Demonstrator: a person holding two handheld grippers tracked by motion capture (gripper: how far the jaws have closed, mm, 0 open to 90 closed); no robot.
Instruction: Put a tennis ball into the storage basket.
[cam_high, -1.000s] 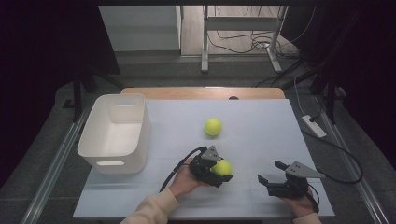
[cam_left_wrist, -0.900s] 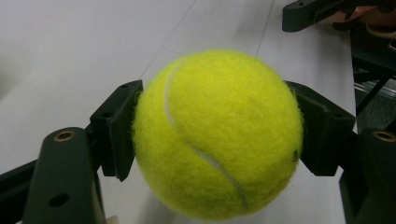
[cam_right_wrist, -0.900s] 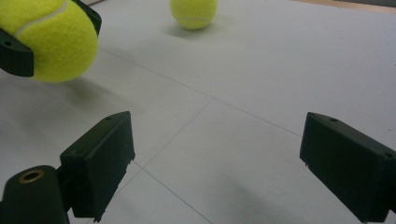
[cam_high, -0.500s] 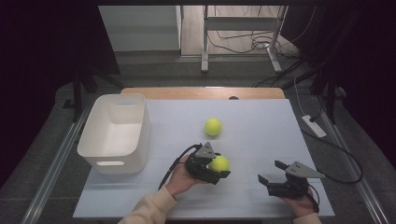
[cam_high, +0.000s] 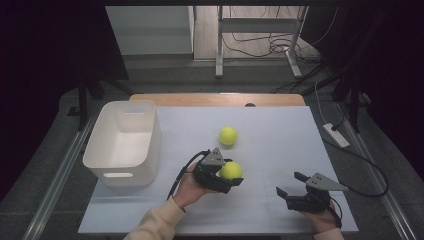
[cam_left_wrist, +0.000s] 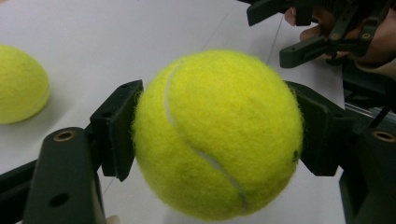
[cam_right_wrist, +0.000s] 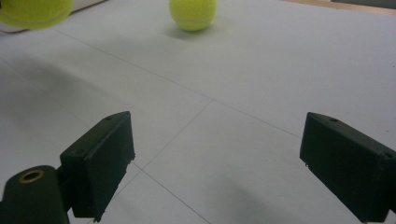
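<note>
**Ball clamped in my left tongs**

At far left stands the white bin (cam_high: 122, 145). My left tongs (cam_high: 226, 176) grip a tennis ball (cam_left_wrist: 217, 135) near the tabletop's (cam_high: 280, 130) middle, seemingly lifted clear. A second ball (cam_high: 228, 135) lies farther off. At near right, my right tongs (cam_high: 292, 187) gape wide, holding nothing.
</note>
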